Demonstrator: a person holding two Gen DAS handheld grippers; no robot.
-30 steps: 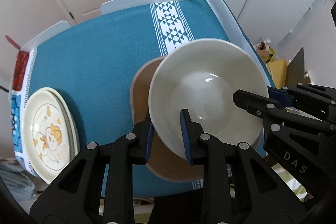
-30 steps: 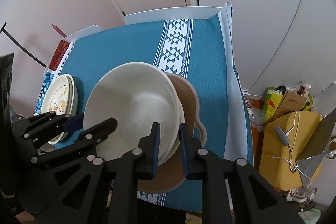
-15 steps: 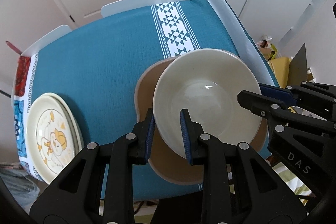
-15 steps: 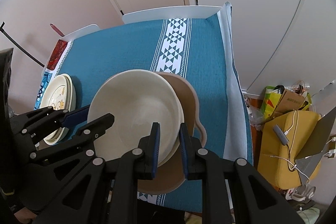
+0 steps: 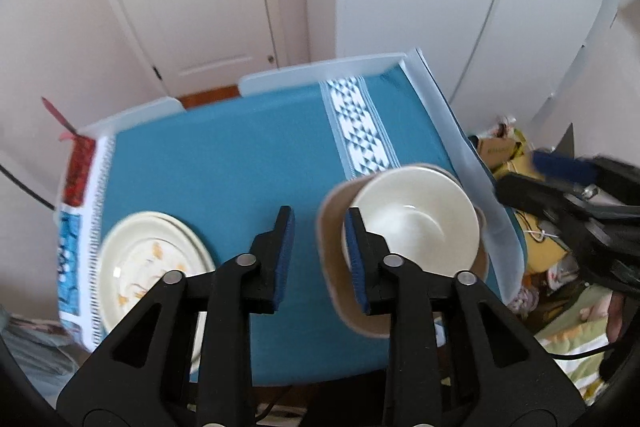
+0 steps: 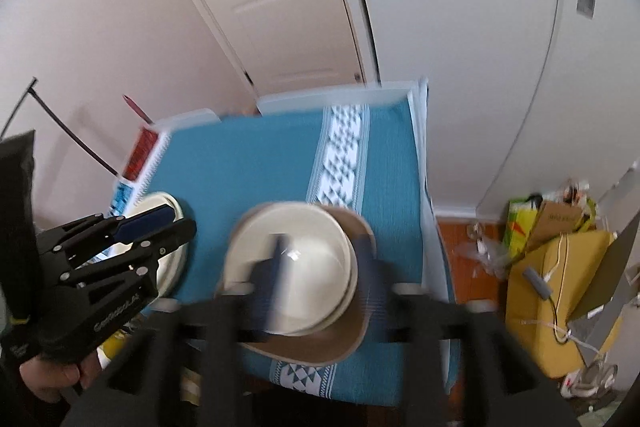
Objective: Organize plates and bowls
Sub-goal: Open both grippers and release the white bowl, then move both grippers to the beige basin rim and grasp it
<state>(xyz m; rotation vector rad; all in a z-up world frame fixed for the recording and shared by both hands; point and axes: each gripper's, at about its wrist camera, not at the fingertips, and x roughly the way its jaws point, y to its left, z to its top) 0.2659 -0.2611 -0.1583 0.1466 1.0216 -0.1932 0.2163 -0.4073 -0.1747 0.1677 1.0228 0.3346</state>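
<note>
**Both grippers apart above the stacked bowls**

A cream round ceramic bowl sits nested in another cream bowl, and the pair rests on a tan rounded-square plate near the right edge of the tabletop, close to its near corner. The tabletop is covered by a teal cloth with a white geometric-patterned band running front to back. Near the left edge, towards the near corner, lies a small stack of cream round plates with an orange cartoon print.

The left gripper has its blue-padded jaws apart and opening, with nothing between them. The right gripper, heavily blurred, has jaws opening wide on either side of the bowls' rim, without pressing on it.
</note>
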